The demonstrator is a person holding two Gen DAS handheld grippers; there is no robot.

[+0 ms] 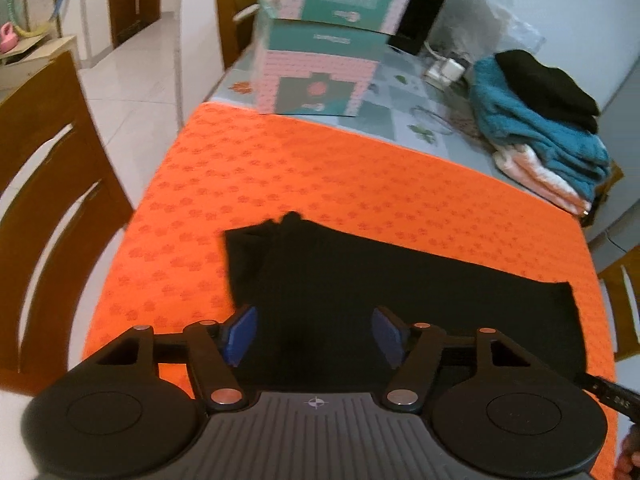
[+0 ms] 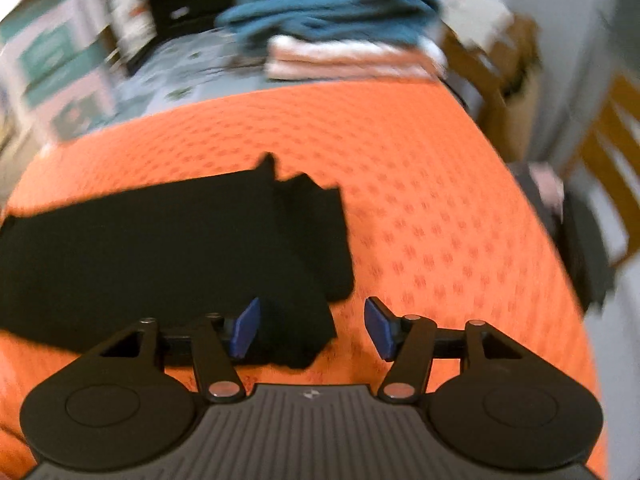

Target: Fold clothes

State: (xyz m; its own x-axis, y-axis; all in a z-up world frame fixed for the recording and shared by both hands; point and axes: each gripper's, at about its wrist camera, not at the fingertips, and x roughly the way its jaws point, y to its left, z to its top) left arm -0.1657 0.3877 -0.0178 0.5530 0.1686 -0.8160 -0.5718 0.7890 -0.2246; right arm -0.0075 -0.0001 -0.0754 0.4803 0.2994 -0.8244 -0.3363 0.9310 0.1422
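While both pairs of fingers stood wide apart and held nothing, the black garment (image 1: 400,288) lay flat on the orange cloth (image 1: 320,168) that covered the near part of the table, stretched as a long band whose long axis ran side to side across both views. In the left wrist view the left gripper (image 1: 314,334) hung over the garment's near edge, black fabric filling the gap between its blue pads, with the layered, notched end of the band reaching into the middle left of the frame and the plain end running off to the lower right. In the right wrist view the right gripper (image 2: 312,328) sat at the layered end: the left pad was over a dark flap, the right pad over bare orange cloth, and the rest of the band ran away to the left edge of the frame. Each gripper therefore looked nearest to its own end, though whether the band was partly folded or awaited another fold I could not tell. Farther back, in the upper right of the left view, a stack of folded clothes (image 1: 548,132) rested, with teal-and-pink boxes (image 1: 320,48) at the top centre.
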